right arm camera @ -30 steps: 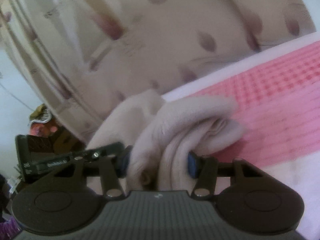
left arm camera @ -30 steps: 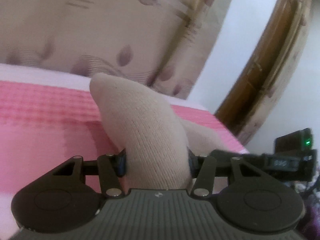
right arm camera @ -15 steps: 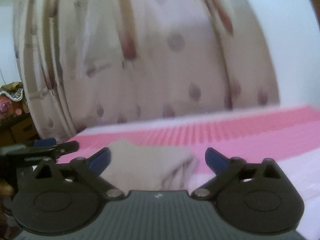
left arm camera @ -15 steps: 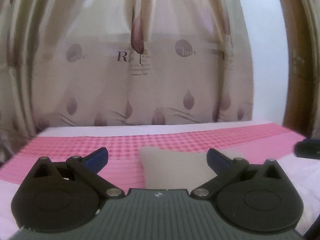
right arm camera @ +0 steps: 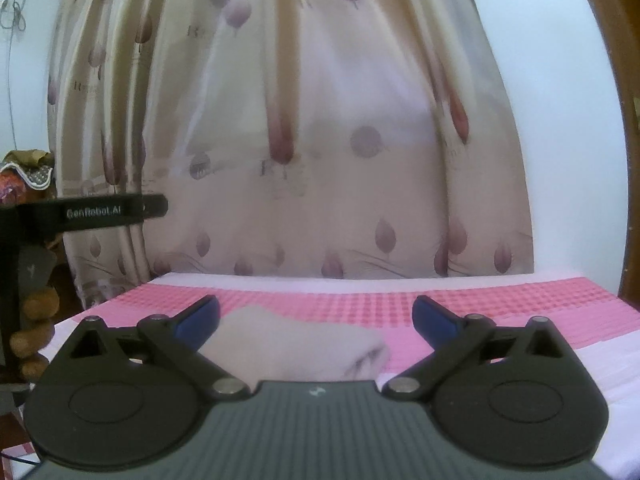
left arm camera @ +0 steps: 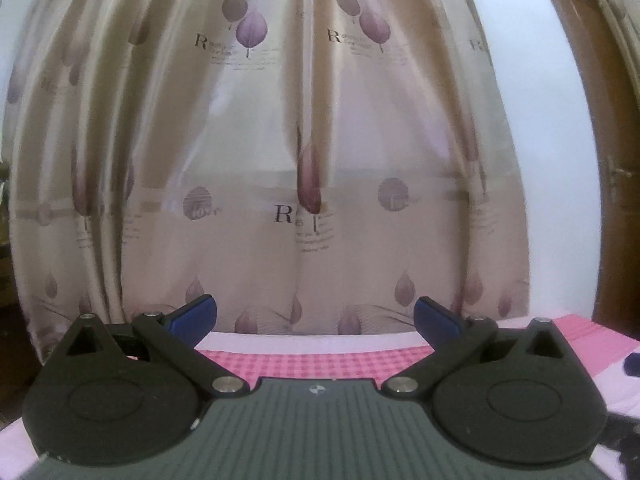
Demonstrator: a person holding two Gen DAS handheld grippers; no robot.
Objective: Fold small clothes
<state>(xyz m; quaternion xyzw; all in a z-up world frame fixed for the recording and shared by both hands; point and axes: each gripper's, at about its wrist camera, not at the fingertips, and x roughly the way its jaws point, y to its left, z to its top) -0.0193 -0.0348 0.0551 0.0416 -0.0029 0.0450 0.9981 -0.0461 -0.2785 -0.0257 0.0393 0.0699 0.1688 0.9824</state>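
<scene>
While both tools point level at the beige satin curtain printed with purple leaves [left arm camera: 320, 184], the left gripper [left arm camera: 315, 316] stands spread as wide as it goes, its blue-padded fingertips [left arm camera: 192, 316] far apart with only air between them. Nothing is gripped or touched by it. Beneath it runs the bed with its pink checked cover and pale lilac border [left arm camera: 320, 360], whose far edge meets the curtain's hem. No garment shows in the left wrist view.

Seen from the right wrist view, a black bar lettered GenRobot.AI [right arm camera: 92, 212] juts in from the left edge, over the bed's left side. The right gripper [right arm camera: 316, 318] is likewise spread fully, its jaws empty and clear of everything. Ahead of them, nearer its left finger, lies the small beige knitted garment [right arm camera: 296, 350], folded into a compact bundle on the pink cover toward the bed's near edge; its layered open end faces right. The blue pads [right arm camera: 434, 318] hang apart from the cloth, not pressing it. A brown wooden door frame [right arm camera: 600, 80] curves down the right.
</scene>
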